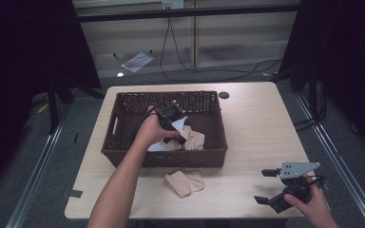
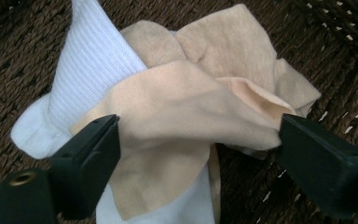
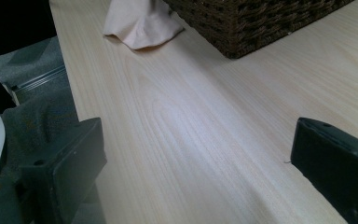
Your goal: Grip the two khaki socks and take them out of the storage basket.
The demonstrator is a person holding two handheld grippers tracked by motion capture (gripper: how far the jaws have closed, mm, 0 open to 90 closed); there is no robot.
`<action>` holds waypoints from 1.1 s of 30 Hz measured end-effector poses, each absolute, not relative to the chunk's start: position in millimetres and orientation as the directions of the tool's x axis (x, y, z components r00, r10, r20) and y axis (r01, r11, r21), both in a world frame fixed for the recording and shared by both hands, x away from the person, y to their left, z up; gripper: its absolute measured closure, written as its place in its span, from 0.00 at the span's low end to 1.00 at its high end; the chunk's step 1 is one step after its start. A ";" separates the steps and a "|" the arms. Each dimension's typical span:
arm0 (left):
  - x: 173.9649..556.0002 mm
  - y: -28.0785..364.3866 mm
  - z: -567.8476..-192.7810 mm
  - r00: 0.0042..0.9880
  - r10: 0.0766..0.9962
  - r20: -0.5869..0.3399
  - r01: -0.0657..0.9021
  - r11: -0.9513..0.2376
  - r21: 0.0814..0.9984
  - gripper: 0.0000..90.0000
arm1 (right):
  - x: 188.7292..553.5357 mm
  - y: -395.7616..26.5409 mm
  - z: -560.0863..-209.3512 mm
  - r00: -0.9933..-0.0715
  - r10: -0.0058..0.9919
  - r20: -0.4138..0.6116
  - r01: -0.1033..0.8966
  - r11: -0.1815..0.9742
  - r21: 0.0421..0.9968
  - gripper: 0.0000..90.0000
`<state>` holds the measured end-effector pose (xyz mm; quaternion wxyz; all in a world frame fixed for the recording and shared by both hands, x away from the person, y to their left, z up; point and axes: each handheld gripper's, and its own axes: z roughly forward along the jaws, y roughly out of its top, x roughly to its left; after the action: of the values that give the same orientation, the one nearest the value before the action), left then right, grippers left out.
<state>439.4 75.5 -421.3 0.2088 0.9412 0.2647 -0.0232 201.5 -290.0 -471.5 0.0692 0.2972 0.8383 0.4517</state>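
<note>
A: Where do we stand with our left tongs?

B: We have them down inside the basket, jaws spread wide on either side of the beige sock; whether the pads press it we cannot tell. It lies on a white sock on the basket floor.

A: And our right tongs?

B: Open, holding nothing, low over the worktop near its front right corner. A second beige sock lies on the worktop just in front of the basket.
</note>
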 end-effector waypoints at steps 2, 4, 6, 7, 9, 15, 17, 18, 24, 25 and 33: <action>440.2 75.7 -422.1 0.866 0.476 -0.155 0.497 -0.777 0.386 0.27 | 201.3 -290.2 -471.3 -0.812 0.564 0.150 0.436 0.417 0.798 0.03; 439.9 75.0 -423.9 0.870 0.465 -0.163 0.490 -0.775 0.399 0.37 | 201.3 -290.2 -471.3 -0.813 0.562 0.150 0.435 0.416 0.798 0.03; 440.0 73.7 -424.7 0.881 0.439 -0.179 0.472 -0.782 0.407 0.46 | 201.4 -290.2 -471.4 -0.814 0.561 0.151 0.435 0.415 0.799 0.03; 440.0 73.7 -424.7 0.881 0.439 -0.179 0.472 -0.782 0.407 0.52 | 201.4 -290.2 -471.4 -0.814 0.561 0.151 0.435 0.415 0.799 0.03; 439.8 72.8 -424.8 0.885 0.426 -0.186 0.464 -0.791 0.399 0.59 | 201.4 -290.4 -471.2 -0.815 0.560 0.151 0.434 0.415 0.800 0.03; 436.7 70.9 -423.9 0.872 0.439 -0.216 0.488 -0.806 0.336 0.92 | 201.4 -290.5 -471.1 -0.814 0.561 0.151 0.434 0.415 0.800 0.03; 436.5 71.7 -422.6 0.866 0.445 -0.226 0.498 -0.802 0.330 0.98 | 201.4 -290.6 -471.0 -0.814 0.561 0.151 0.434 0.414 0.800 0.03; 436.3 72.8 -421.1 0.862 0.450 -0.231 0.505 -0.800 0.325 0.98 | 201.5 -290.4 -471.1 -0.814 0.561 0.152 0.434 0.414 0.800 0.03; 436.1 77.3 -416.2 0.853 0.463 -0.242 0.521 -0.789 0.326 0.99 | 201.7 -290.4 -471.0 -0.813 0.563 0.151 0.435 0.415 0.799 0.03; 435.7 78.3 -414.7 0.850 0.466 -0.246 0.525 -0.788 0.321 0.99 | 201.8 -290.3 -471.1 -0.813 0.563 0.150 0.435 0.415 0.799 0.03; 433.7 84.9 -396.9 0.839 0.478 -0.262 0.543 -0.771 0.332 0.99 | 201.7 -290.5 -471.1 -0.813 0.561 0.154 0.435 0.411 0.801 0.03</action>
<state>433.7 84.9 -396.9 0.2006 0.9376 0.2721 -0.0814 201.7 -290.5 -471.1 0.0693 0.2975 0.8372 0.4537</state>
